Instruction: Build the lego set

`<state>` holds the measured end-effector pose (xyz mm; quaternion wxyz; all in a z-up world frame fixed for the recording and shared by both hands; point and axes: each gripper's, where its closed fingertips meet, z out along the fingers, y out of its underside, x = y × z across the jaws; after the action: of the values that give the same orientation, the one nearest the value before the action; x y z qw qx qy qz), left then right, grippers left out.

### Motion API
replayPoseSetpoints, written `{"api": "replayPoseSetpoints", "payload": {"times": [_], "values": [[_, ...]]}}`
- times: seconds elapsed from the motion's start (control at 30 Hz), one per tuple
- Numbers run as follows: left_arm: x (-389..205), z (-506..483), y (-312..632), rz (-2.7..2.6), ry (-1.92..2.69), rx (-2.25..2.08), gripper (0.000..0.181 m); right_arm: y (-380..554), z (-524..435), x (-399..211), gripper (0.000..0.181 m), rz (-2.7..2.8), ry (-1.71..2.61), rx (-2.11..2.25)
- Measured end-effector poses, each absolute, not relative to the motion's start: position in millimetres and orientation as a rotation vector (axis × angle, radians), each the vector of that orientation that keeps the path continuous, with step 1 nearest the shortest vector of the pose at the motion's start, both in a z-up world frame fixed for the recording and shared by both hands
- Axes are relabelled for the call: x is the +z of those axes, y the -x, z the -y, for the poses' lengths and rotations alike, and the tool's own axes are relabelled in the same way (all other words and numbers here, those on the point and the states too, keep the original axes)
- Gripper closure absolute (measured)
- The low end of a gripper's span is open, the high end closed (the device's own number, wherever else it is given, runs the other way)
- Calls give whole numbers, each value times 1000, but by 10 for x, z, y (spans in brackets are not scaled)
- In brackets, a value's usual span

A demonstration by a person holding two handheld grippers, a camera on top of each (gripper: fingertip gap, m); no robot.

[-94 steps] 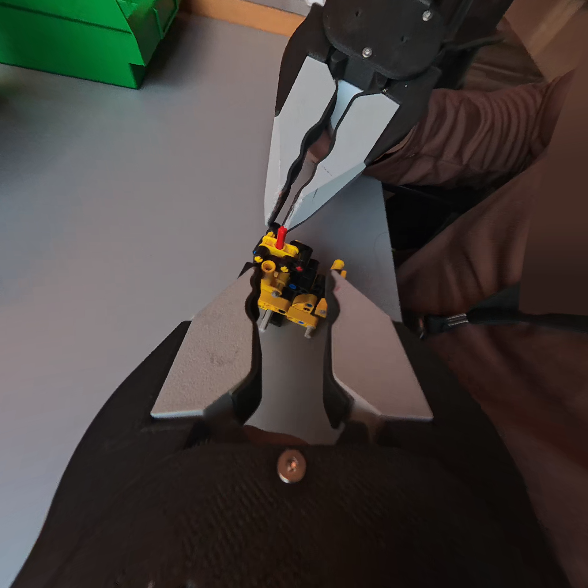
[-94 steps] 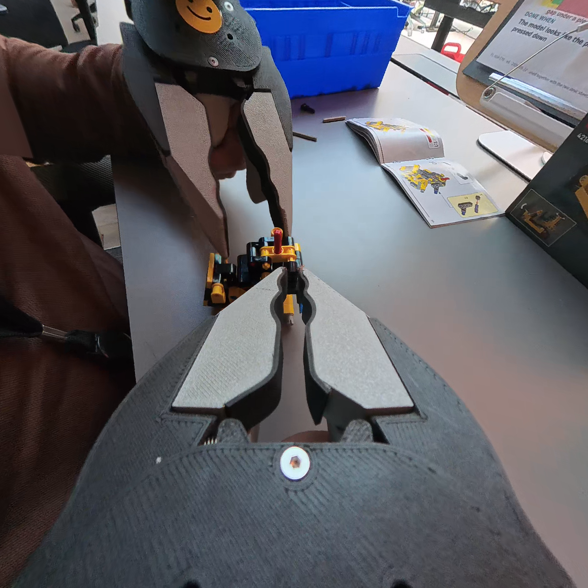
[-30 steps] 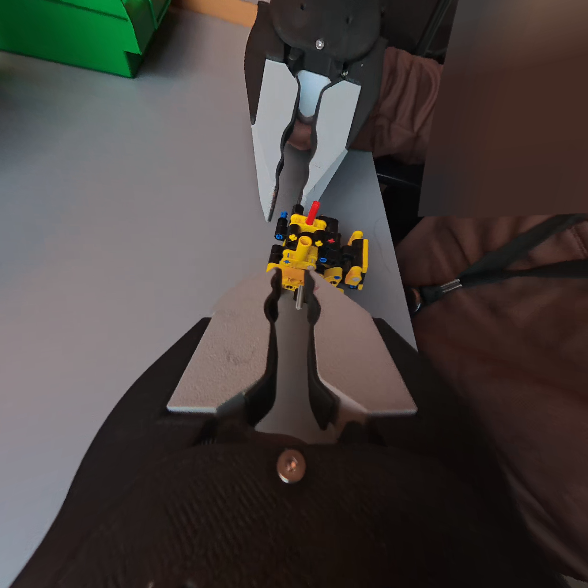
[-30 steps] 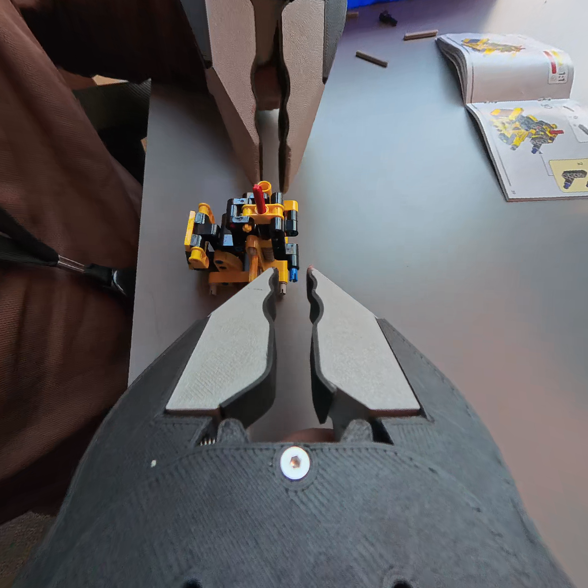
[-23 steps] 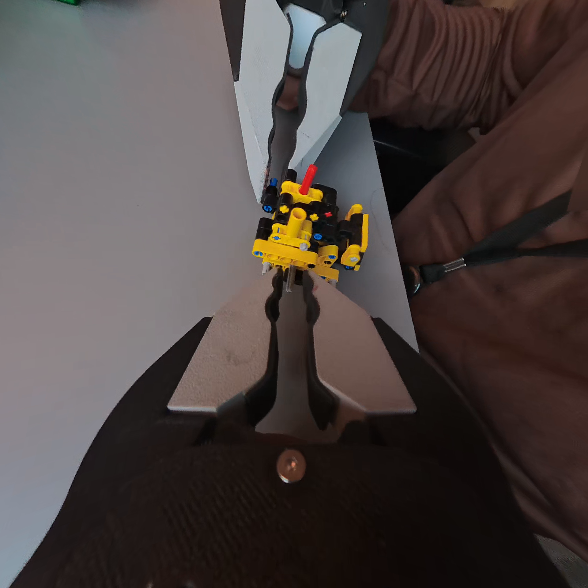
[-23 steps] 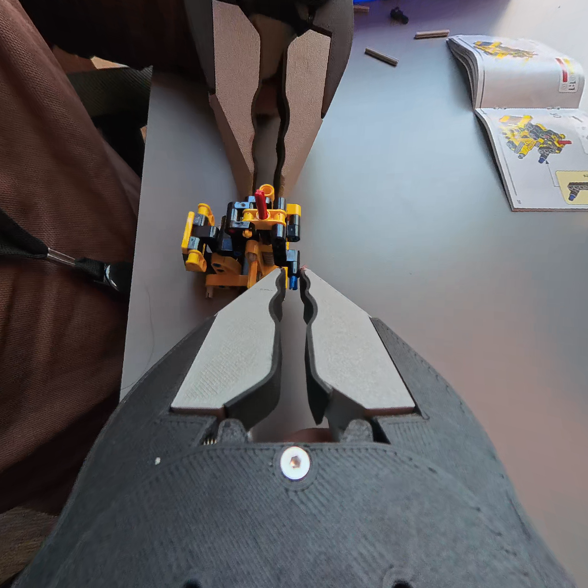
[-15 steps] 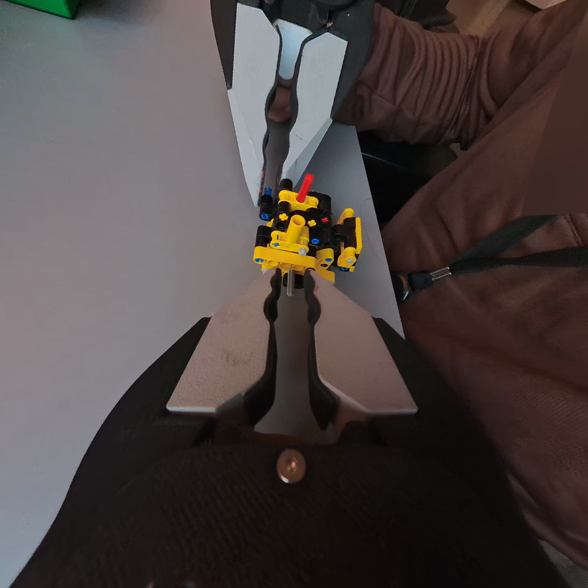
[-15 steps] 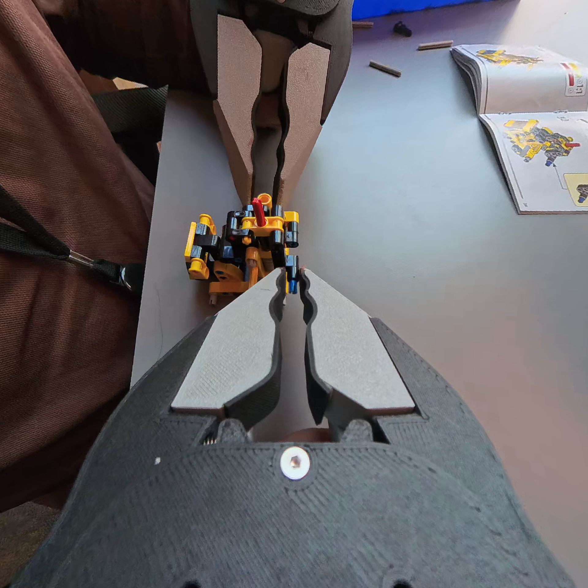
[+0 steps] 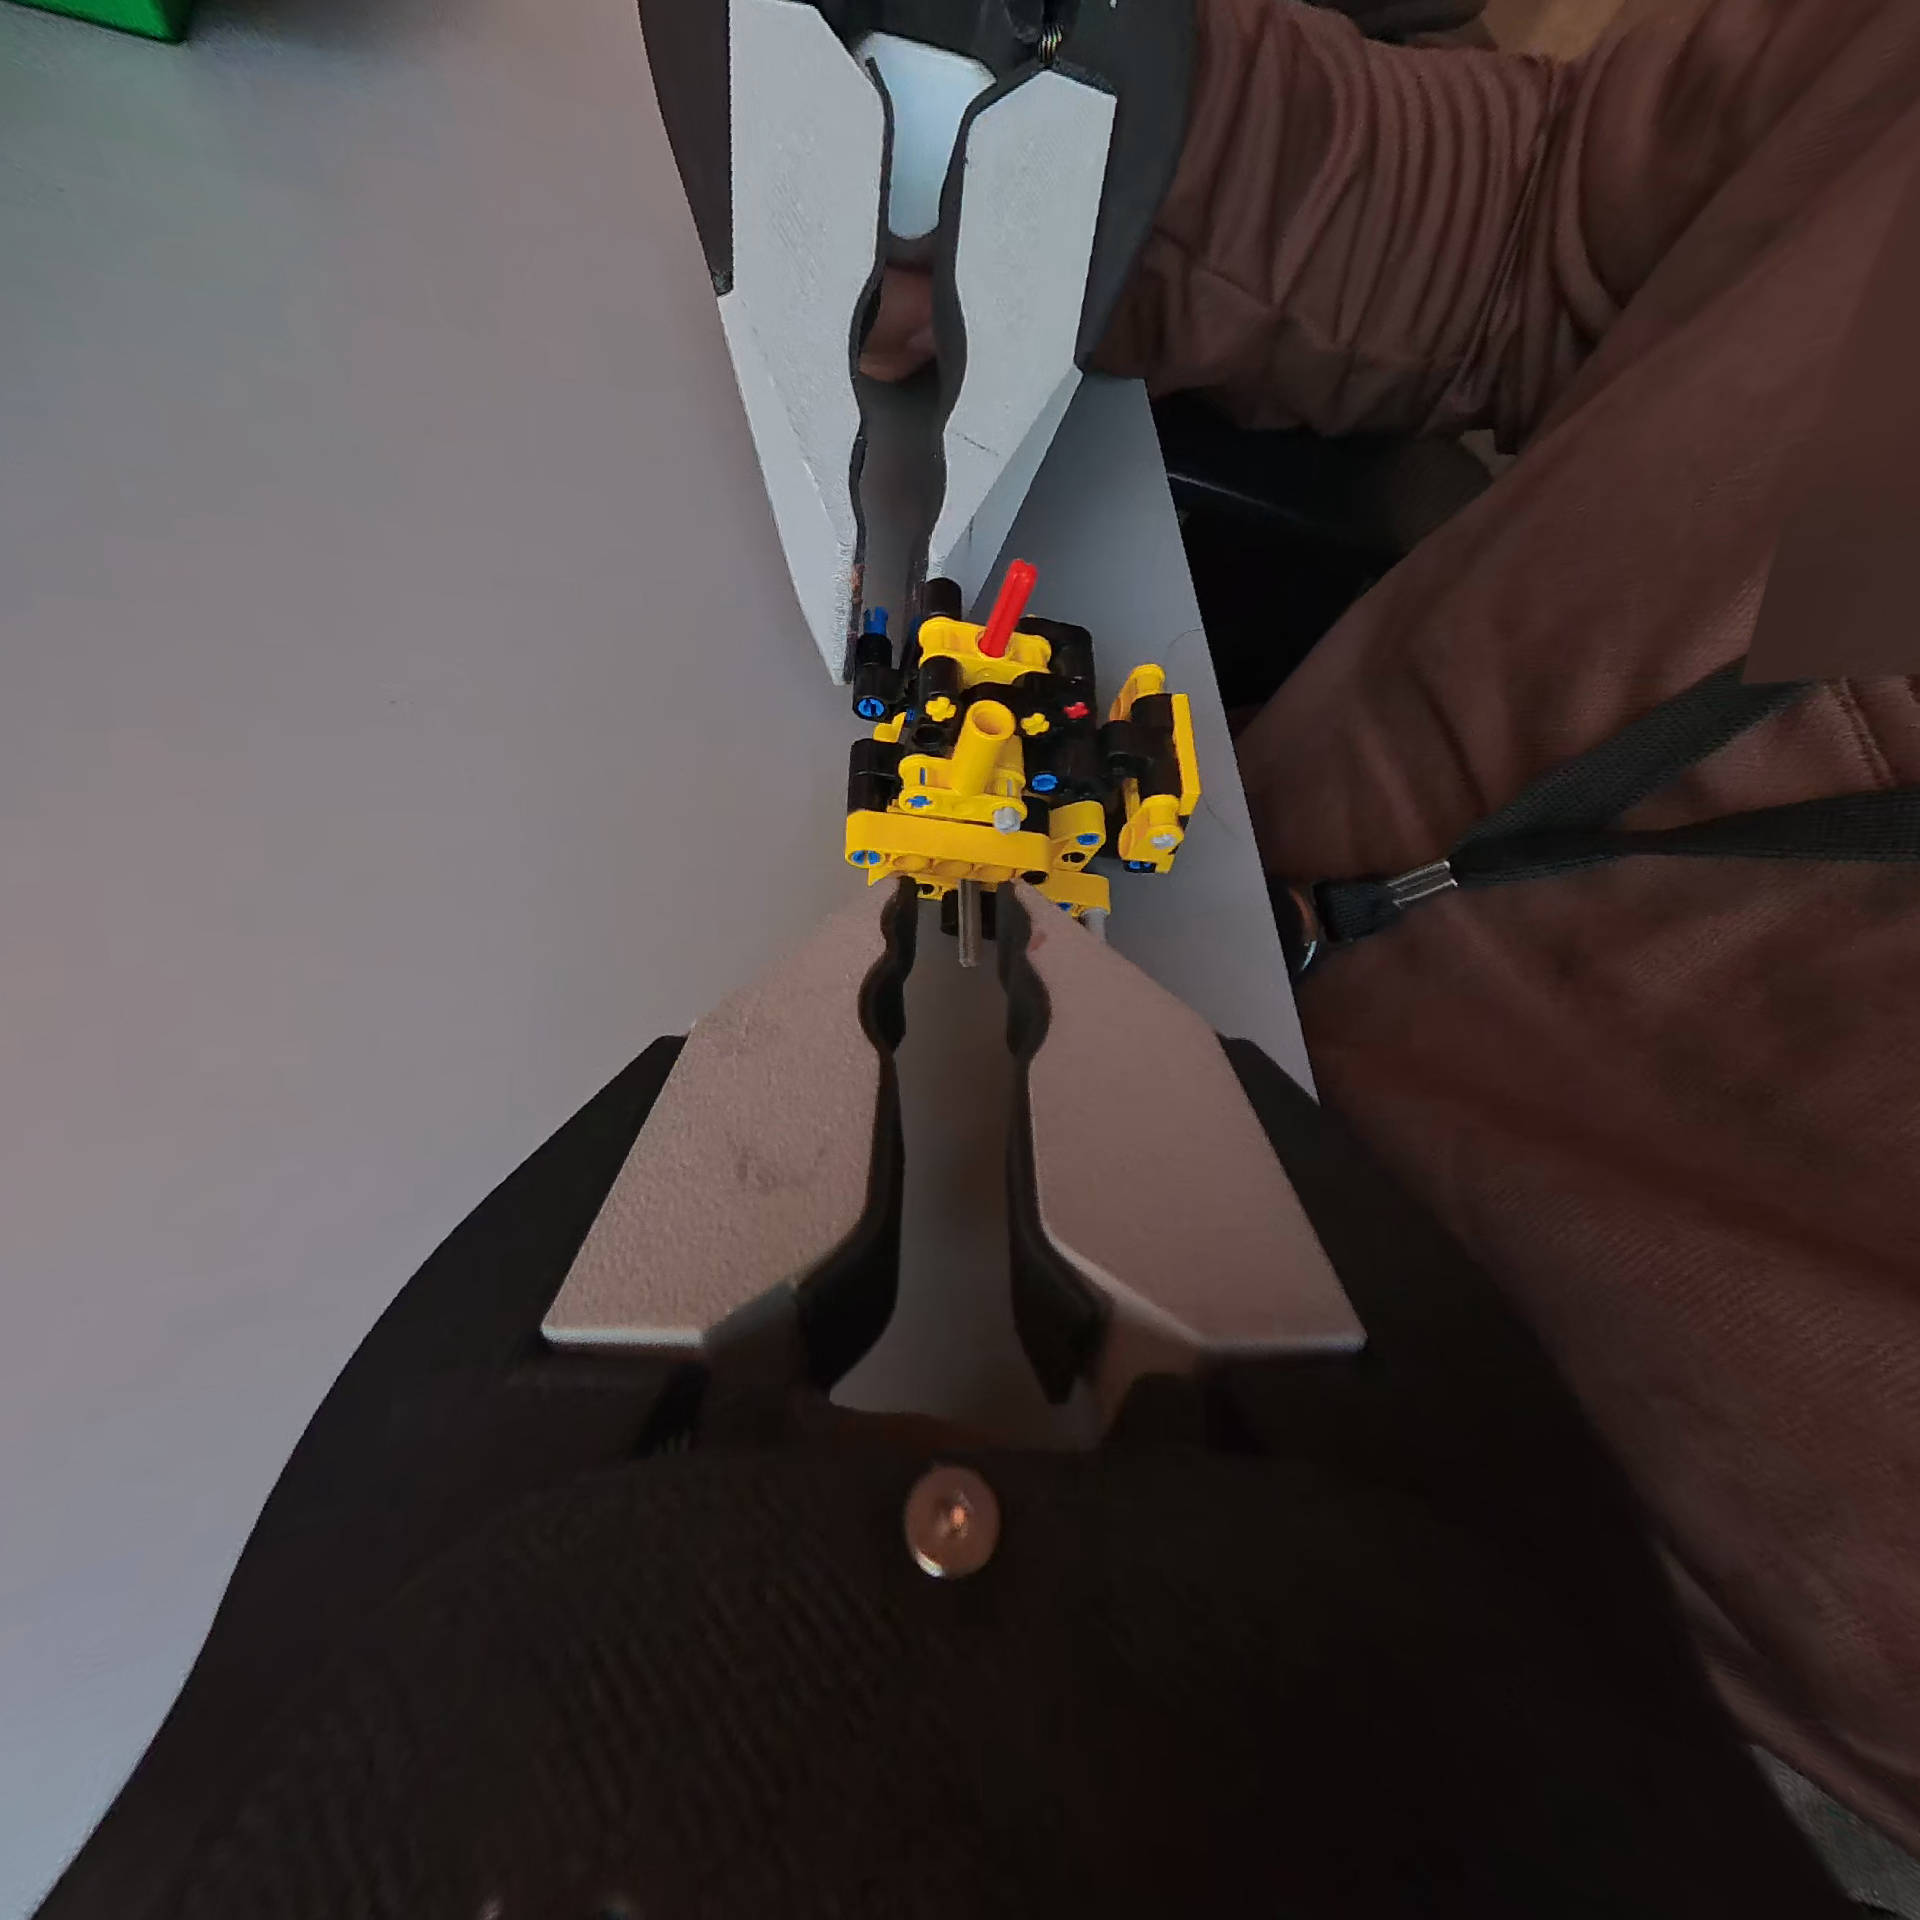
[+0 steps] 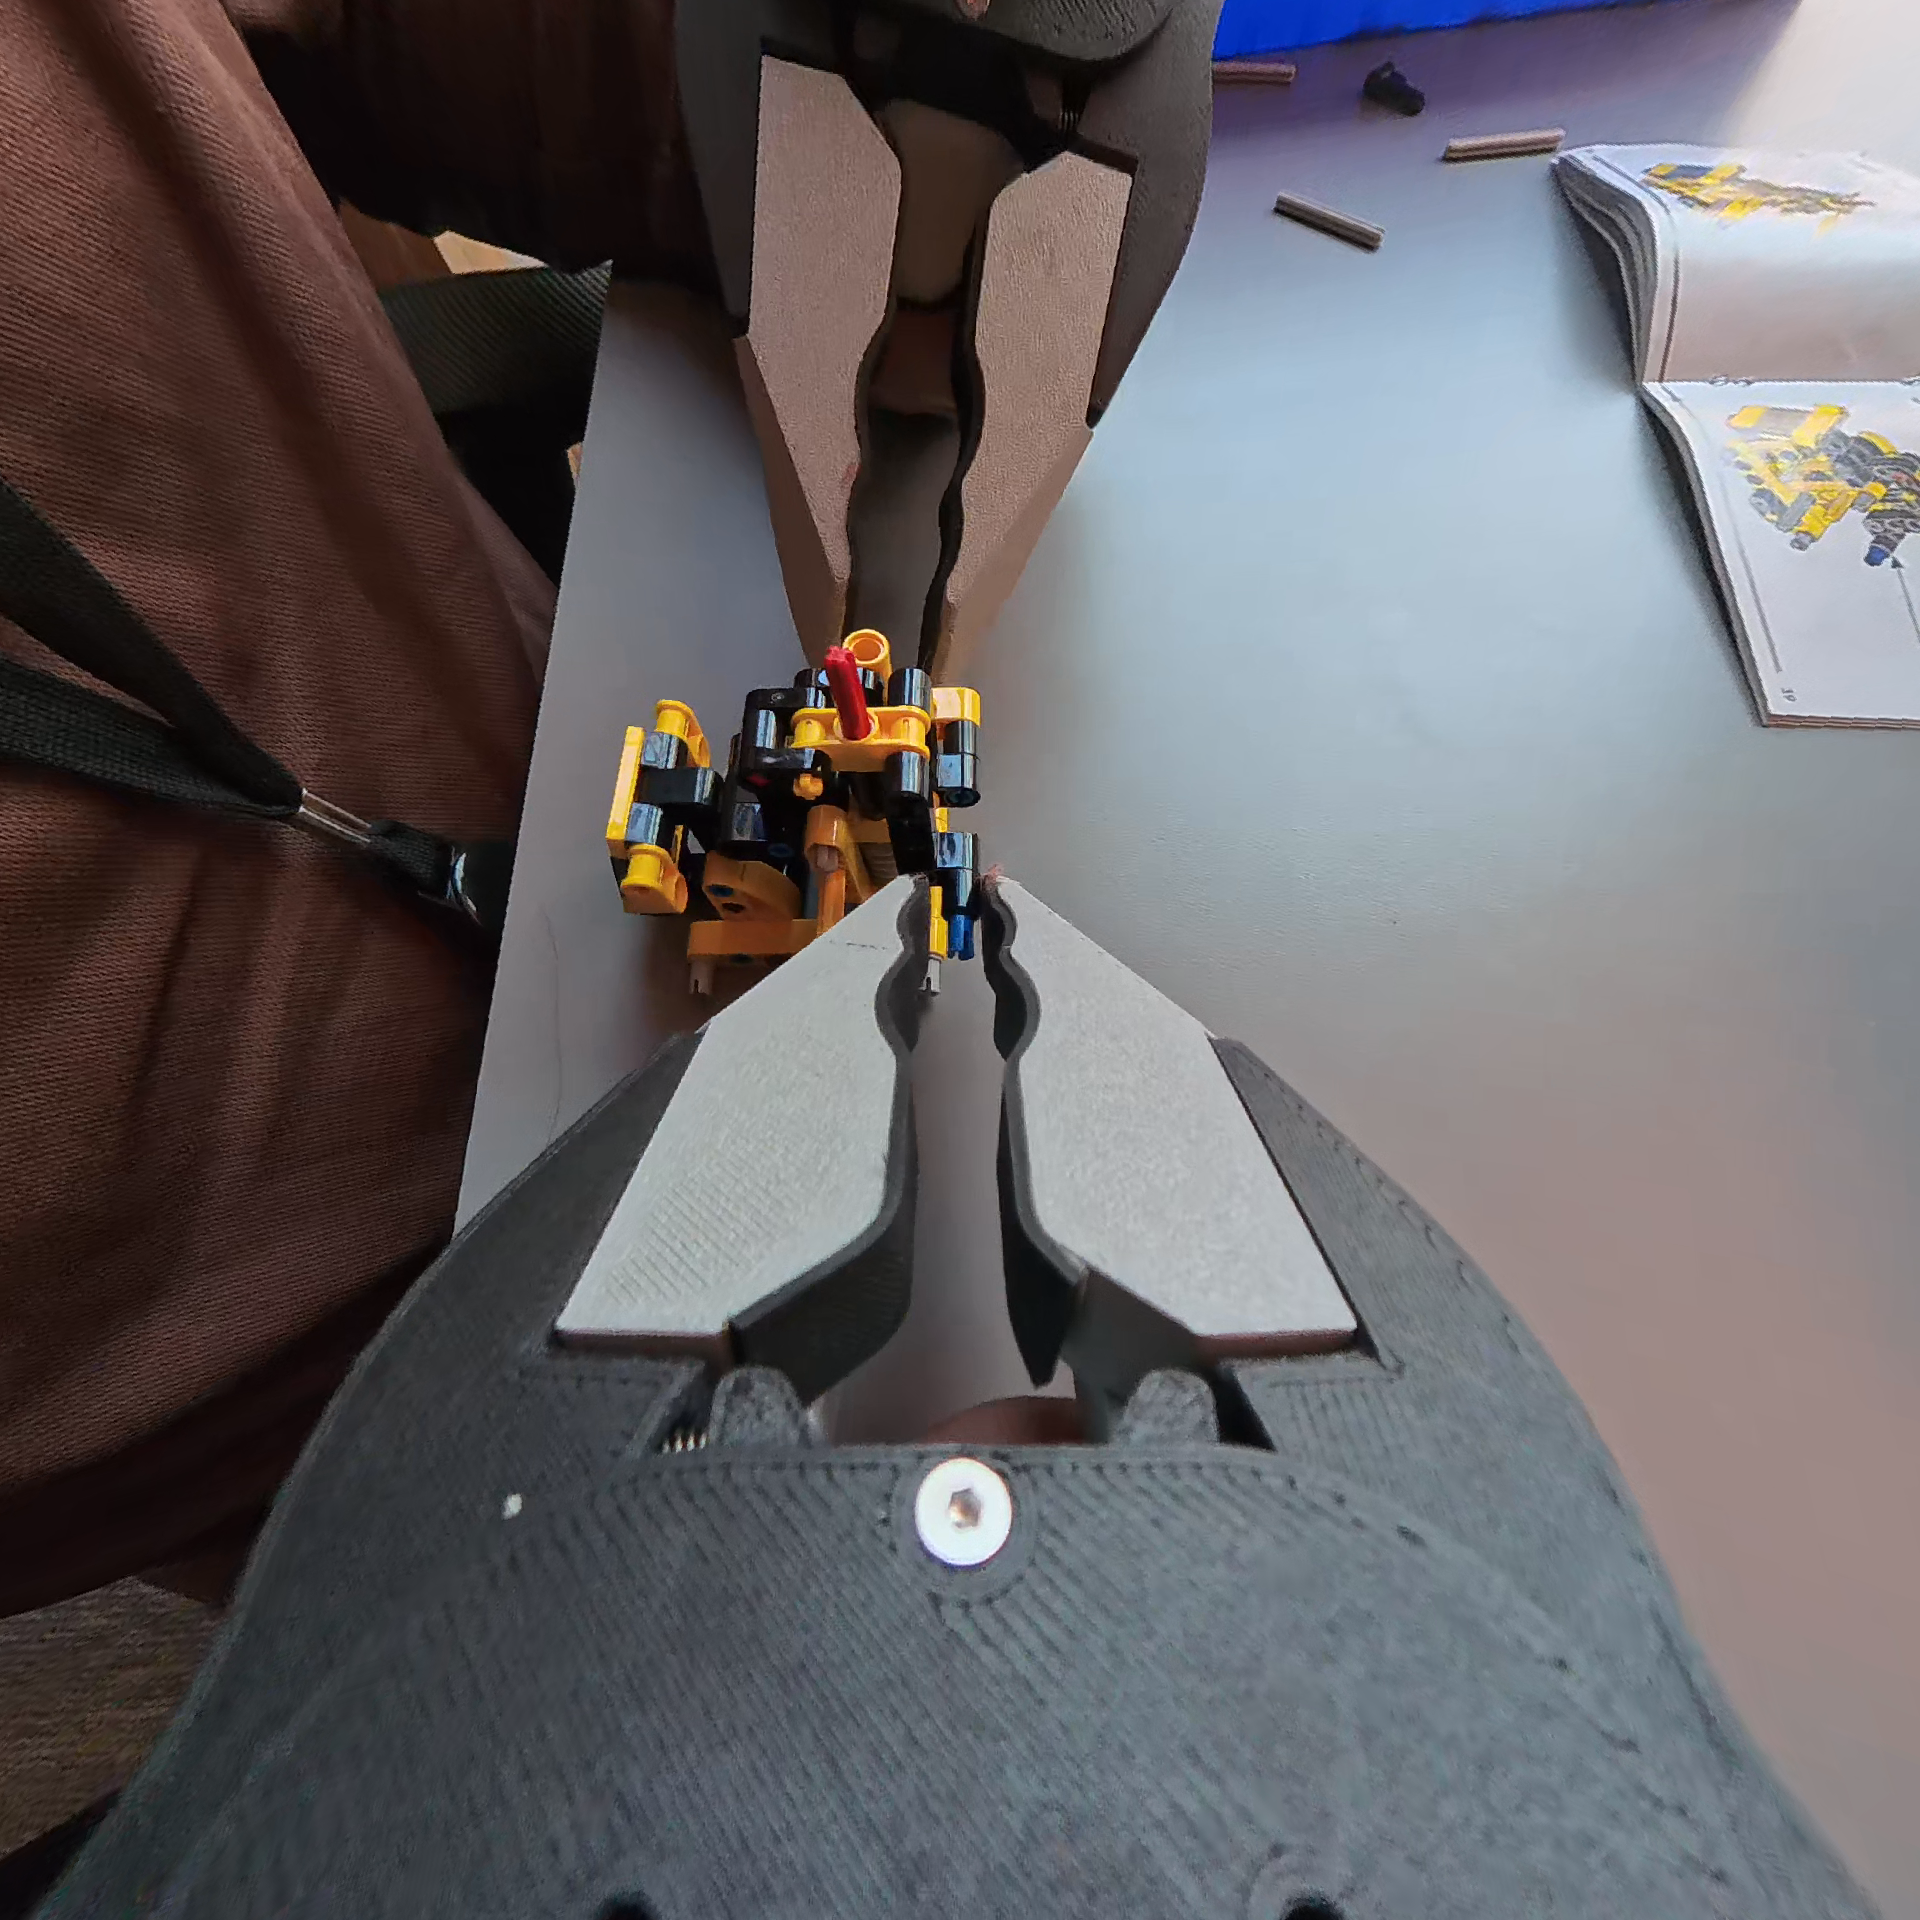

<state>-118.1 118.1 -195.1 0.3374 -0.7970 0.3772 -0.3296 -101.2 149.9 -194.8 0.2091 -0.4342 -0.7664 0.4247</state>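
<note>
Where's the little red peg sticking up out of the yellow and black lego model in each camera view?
Left wrist view: red peg above centre, beside the right gripper.
Right wrist view: red peg upper middle, just below the left gripper.
Shared landmark: yellow and black lego model.

The model (image 9: pixel 1003 769) is yellow and black with blue pins and a red axle (image 9: pixel 1006 608). The tabletop (image 9: pixel 364 623) is plain grey. Both grippers (image 9: pixel 956 894) (image 10: pixel 951 883) are black with grey fingers. The sleeve (image 9: pixel 1403 208) is brown, the booklet (image 10: pixel 1787 520) white with yellow pictures.
</note>
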Motion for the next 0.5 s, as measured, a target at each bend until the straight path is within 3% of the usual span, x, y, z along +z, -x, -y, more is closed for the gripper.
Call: {"api": "replayPoseSetpoints", "payload": {"times": [0.3,0.5], "values": [[-1985,-1179,1136,-997,2092,-839,181,1023,-1455,-1934,175,2121,1200,1182],[-1968,-1161,1202,-955,2101,-868,165,1021,-1456,-1940,174,2122,1201,1178]]}}
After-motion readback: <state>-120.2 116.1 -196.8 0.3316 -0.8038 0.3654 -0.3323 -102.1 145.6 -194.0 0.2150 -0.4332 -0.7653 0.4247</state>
